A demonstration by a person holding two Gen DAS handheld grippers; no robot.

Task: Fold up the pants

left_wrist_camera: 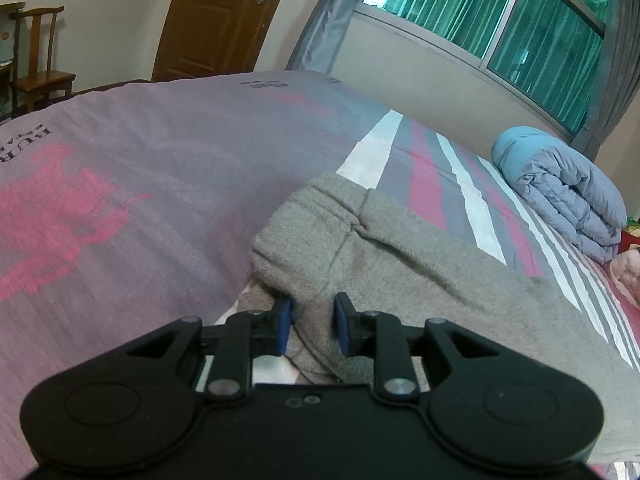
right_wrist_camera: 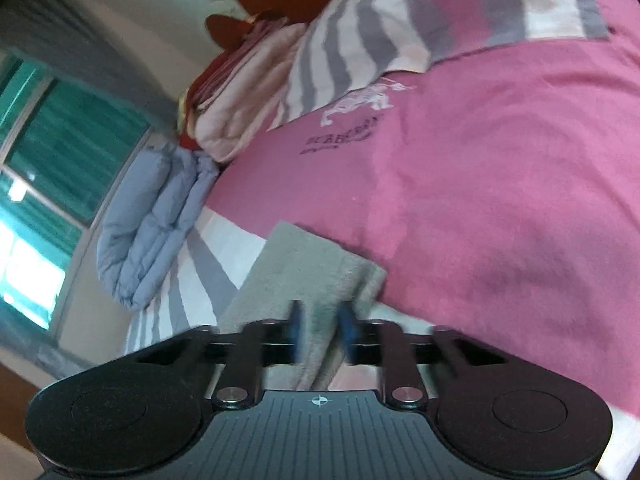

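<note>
Grey knitted pants [left_wrist_camera: 400,248] lie on the bed, with the elastic waistband end toward the far left. My left gripper [left_wrist_camera: 314,322] sits at their near edge, and its blue pads are shut on a fold of the grey fabric. In the right wrist view, which is rolled and blurred, a narrow end of the pants [right_wrist_camera: 304,264] runs back from the pink cover into my right gripper [right_wrist_camera: 322,328]. That gripper's blue pads are closed on the cloth between them.
The bed cover [left_wrist_camera: 140,168] is mauve, pink and striped. A rolled blue duvet [left_wrist_camera: 560,188] lies by the window wall, also seen as the blue duvet [right_wrist_camera: 152,224]. Folded pink blankets [right_wrist_camera: 248,92] are stacked beyond it. A wooden chair [left_wrist_camera: 40,76] and a door [left_wrist_camera: 216,16] stand past the bed.
</note>
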